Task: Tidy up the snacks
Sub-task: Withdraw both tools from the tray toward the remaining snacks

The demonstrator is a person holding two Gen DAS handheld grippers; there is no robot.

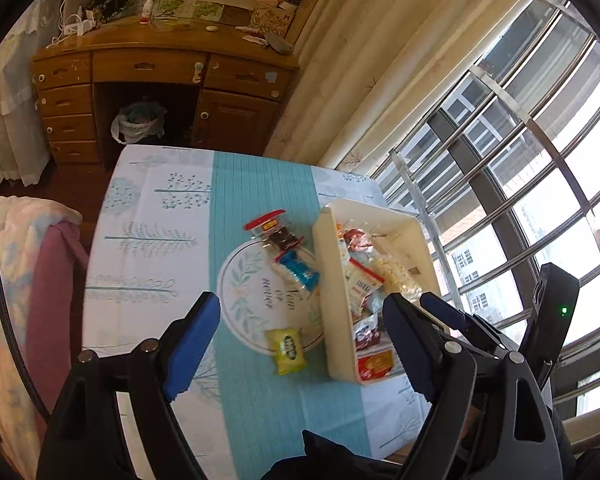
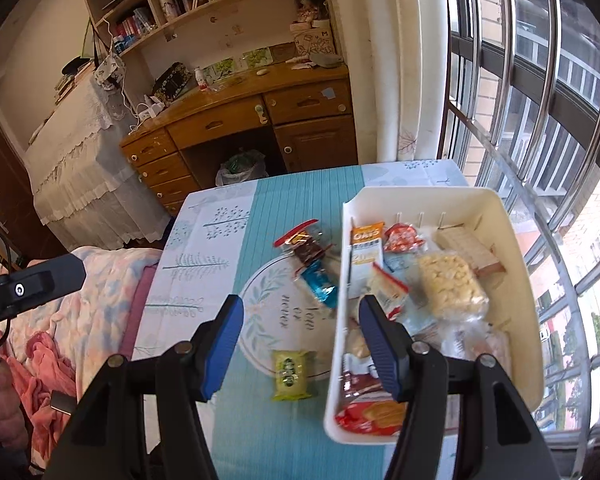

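A white bin (image 2: 518, 292) (image 1: 320, 280) stands on the table's right side, filled with several snack packets. On the cloth left of it lie a yellow-green packet (image 2: 291, 374) (image 1: 289, 350), a blue packet (image 2: 320, 286) (image 1: 302, 274) and a red-edged clear packet of dark snacks (image 2: 304, 246) (image 1: 274, 234). My left gripper (image 1: 300, 344) hovers open over the yellow-green packet, with nothing between its blue pads. My right gripper (image 2: 300, 344) is open above the same packet, its right finger (image 2: 380, 344) over the bin's left wall.
The table wears a teal and white leaf-print cloth (image 2: 204, 240). A wooden desk (image 2: 240, 124) with drawers stands beyond it, a window with metal bars (image 2: 540, 100) to the right, and a bed with a pink blanket (image 2: 80, 312) to the left.
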